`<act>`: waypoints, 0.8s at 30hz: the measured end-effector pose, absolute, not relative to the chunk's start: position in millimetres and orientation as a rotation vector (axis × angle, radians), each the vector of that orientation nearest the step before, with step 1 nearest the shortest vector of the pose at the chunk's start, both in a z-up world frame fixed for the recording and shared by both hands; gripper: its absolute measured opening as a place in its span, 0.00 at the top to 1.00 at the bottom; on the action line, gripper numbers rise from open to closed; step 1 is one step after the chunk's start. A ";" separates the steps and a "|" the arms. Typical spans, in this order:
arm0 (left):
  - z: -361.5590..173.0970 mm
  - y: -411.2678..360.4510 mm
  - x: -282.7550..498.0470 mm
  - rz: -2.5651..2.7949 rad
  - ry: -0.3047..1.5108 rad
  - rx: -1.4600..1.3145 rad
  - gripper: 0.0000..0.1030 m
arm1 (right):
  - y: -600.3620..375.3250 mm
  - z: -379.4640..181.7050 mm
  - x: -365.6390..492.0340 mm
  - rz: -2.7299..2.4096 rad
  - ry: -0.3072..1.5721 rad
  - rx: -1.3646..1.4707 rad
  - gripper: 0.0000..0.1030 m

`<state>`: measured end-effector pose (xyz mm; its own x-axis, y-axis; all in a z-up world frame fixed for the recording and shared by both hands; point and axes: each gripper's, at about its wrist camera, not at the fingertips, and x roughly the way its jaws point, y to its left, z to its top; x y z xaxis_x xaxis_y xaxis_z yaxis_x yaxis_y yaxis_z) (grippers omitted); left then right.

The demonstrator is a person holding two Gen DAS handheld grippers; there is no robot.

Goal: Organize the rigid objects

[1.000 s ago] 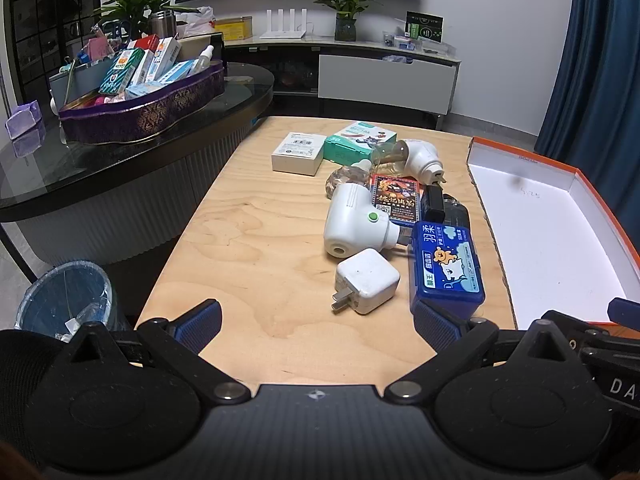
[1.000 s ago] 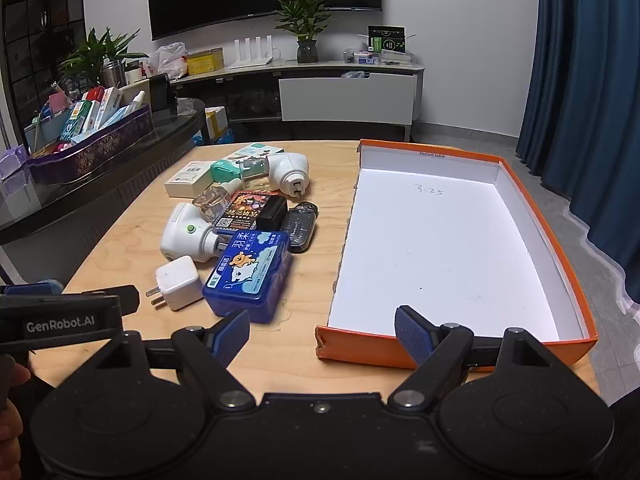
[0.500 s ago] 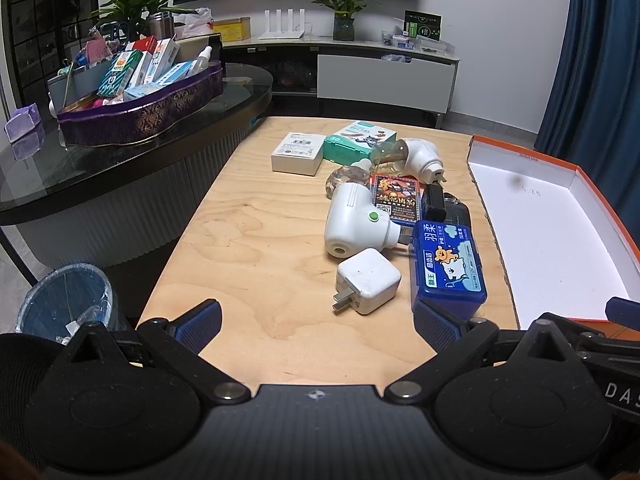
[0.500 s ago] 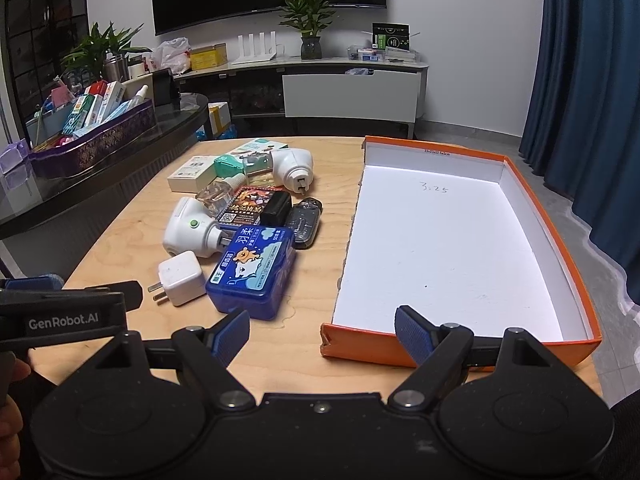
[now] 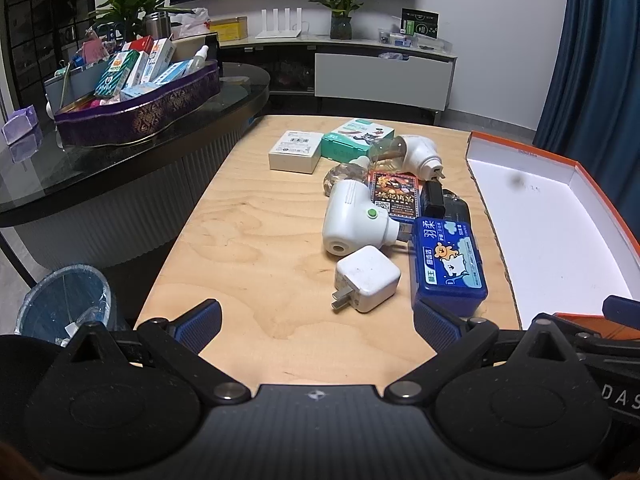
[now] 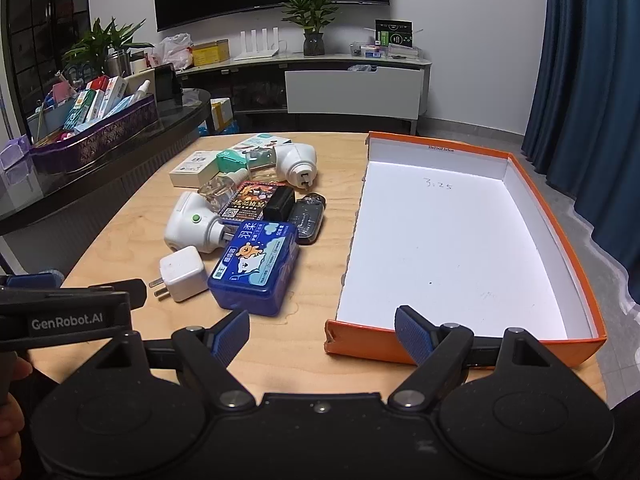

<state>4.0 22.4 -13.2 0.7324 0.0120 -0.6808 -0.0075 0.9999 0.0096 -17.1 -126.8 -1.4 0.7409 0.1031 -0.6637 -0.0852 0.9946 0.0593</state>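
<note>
A pile of small items lies mid-table: a white charger cube (image 5: 367, 278) (image 6: 182, 274), a blue plastic case (image 5: 447, 266) (image 6: 256, 266), a white plug-in device with a green button (image 5: 352, 222) (image 6: 194, 226), a printed card box (image 5: 395, 196), black fobs (image 6: 308, 216), a second white plug (image 6: 298, 160), a white box (image 5: 295, 155) and a teal box (image 5: 354, 140). An orange box lid with a white inside (image 6: 460, 232) (image 5: 552, 224) lies to the right, with nothing in it. My left gripper (image 5: 318, 322) is open near the front edge. My right gripper (image 6: 322, 334) is open at the lid's near left corner.
The wooden table (image 5: 248, 248) has bare room at its left and front. A black glass counter (image 5: 120, 152) with a purple basket of boxes (image 5: 136, 96) stands on the left. A bin (image 5: 64, 304) sits on the floor below.
My right gripper has drifted slightly forward and left, so the pile and lid sit a little further right in its view. The left gripper has hardly moved.
</note>
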 end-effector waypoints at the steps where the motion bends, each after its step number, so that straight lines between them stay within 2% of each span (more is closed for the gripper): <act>1: -13.3 22.4 4.1 0.010 0.749 0.006 0.00 | -126.7 -1.4 -17.1 0.103 0.729 0.025 0.09; 12: -20.1 22.1 7.4 -0.017 0.743 0.019 0.00 | -126.0 -4.2 -17.3 0.101 0.733 0.028 0.09; 19: -35.9 22.3 30.8 -0.157 0.691 0.130 0.00 | -129.4 -7.9 -14.0 0.094 0.732 0.038 0.09; 24: -49.3 18.4 51.2 -0.249 0.673 0.233 0.10 | -132.7 -9.6 -8.1 0.077 0.728 0.034 0.09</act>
<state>51.2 18.4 -49.3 0.7547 -0.1516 -0.6383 0.3009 0.9446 0.1314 -8.1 -132.7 -9.6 0.7437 0.0820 -0.6635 -0.0586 0.9966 0.0574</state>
